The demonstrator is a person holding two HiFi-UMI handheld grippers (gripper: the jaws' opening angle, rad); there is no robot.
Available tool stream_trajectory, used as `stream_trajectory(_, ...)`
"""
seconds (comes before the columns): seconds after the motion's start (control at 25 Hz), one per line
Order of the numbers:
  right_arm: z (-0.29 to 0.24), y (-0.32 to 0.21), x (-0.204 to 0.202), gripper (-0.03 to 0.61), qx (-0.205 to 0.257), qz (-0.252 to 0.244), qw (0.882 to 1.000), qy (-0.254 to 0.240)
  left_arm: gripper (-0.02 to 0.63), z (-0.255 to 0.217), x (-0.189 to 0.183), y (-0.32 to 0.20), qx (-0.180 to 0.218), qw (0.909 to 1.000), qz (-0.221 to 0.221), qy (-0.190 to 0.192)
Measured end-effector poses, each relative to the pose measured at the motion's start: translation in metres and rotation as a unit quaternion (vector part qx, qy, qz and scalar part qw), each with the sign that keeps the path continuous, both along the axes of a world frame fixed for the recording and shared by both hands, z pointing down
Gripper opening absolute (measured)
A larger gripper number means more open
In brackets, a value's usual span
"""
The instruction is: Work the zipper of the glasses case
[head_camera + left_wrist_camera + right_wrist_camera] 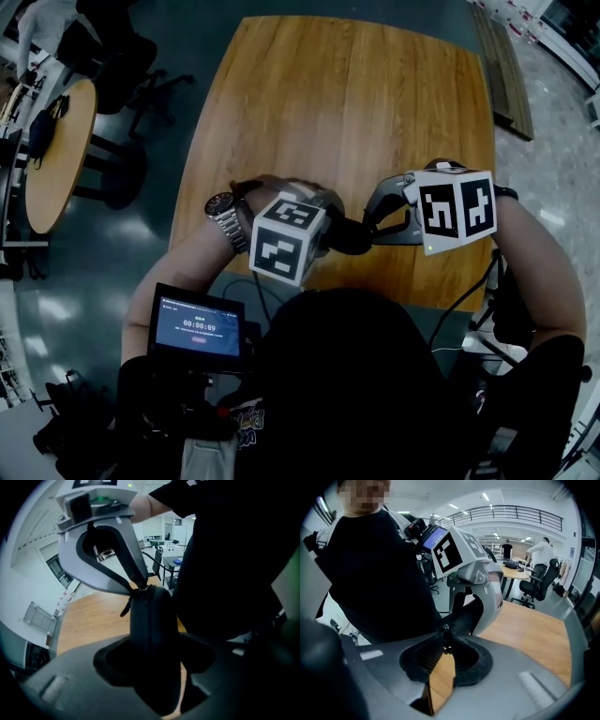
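Note:
The glasses case [150,620] is a dark hard case held upright above the near edge of the wooden table [347,103]. My left gripper [152,656] is shut on it, jaws spread wide around its body. In the head view the case [349,236] shows as a dark shape between the two marker cubes. My right gripper [446,637] comes in from the right with its jaws nearly together, pinching the small zipper pull [446,631] at the case's end. The left gripper view shows the zipper pull [138,591] at the top of the case, between the right gripper's grey jaws.
A small screen [199,326] hangs on the person's chest rig below the left gripper. A round table [56,150] and office chairs [122,66] stand on the floor at the left. A wooden pallet [506,66] lies past the table's far right corner.

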State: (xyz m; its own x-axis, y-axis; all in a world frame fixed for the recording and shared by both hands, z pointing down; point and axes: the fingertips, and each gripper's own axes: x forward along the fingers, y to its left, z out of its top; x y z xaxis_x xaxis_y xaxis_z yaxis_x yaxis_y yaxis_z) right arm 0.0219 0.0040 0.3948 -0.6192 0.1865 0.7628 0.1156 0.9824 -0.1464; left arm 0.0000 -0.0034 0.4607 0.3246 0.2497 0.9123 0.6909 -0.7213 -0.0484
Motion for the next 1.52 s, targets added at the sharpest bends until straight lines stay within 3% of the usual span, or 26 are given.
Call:
stream_trajectory(0.2, 0.001, -0.005, 0.000, 0.035, 0.005, -0.028, 0.999, 0.022, 0.270, 0.003, 0.001, -0.003, -0.002, 1.0000, -0.002, -0.002)
stream_trajectory(0.32, -0.007, -0.019, 0.003, 0.031, 0.064, -0.042, 0.997, 0.030, 0.270, -0.001, 0.005, -0.009, -0.044, 0.9987, -0.026, 0.009)
stream_trajectory(0.44, -0.014, -0.027, 0.003, 0.029, 0.156, -0.062, 0.985, 0.044, 0.270, -0.006, 0.008, -0.008, -0.103, 0.9929, -0.052, 0.028)
stream_trajectory(0.56, -0.023, -0.028, 0.000, 0.026, 0.244, -0.079, 0.966, 0.045, 0.270, -0.016, 0.009, 0.001, -0.190, 0.9783, -0.072, 0.042)
stream_trajectory(0.68, -0.034, -0.031, -0.001, 0.026, 0.321, -0.083, 0.943, 0.043, 0.270, -0.032, 0.007, 0.015, -0.281, 0.9544, -0.090, 0.048)
stream_trajectory(0.8, -0.045, -0.034, 0.001, 0.025, 0.400, -0.086, 0.911, 0.051, 0.270, -0.049, 0.010, 0.022, -0.363, 0.9236, -0.103, 0.066)
stream_trajectory(0.88, -0.051, -0.035, 0.001, 0.025, 0.448, -0.090, 0.887, 0.062, 0.272, -0.061, 0.011, 0.028, -0.425, 0.8958, -0.102, 0.077)
stream_trajectory(1.04, -0.062, -0.036, 0.001, 0.008, 0.512, -0.084, 0.852, 0.070, 0.270, -0.091, 0.012, 0.036, -0.558, 0.8182, -0.097, 0.101)
stream_trajectory(1.12, -0.066, -0.036, 0.000, 0.005, 0.528, -0.076, 0.843, 0.064, 0.269, -0.101, 0.012, 0.040, -0.598, 0.7881, -0.095, 0.112)
stream_trajectory(1.16, -0.068, -0.036, -0.001, 0.004, 0.534, -0.073, 0.840, 0.061, 0.268, -0.106, 0.012, 0.041, -0.607, 0.7806, -0.095, 0.115)
stream_trajectory(1.28, -0.072, -0.035, 0.000, 0.003, 0.552, -0.075, 0.828, 0.057, 0.268, -0.114, 0.012, 0.042, -0.622, 0.7702, -0.093, 0.106)
stream_trajectory(1.32, -0.074, -0.035, 0.001, 0.003, 0.558, -0.075, 0.824, 0.055, 0.268, -0.118, 0.011, 0.042, -0.637, 0.7594, -0.088, 0.102)
stream_trajectory(1.36, -0.075, -0.034, 0.001, 0.003, 0.565, -0.076, 0.820, 0.052, 0.268, -0.123, 0.010, 0.043, -0.657, 0.7431, -0.082, 0.098)
stream_trajectory(1.52, -0.084, -0.032, -0.001, 0.003, 0.599, -0.083, 0.795, 0.048, 0.264, -0.146, 0.005, 0.045, -0.741, 0.6598, -0.064, 0.105)
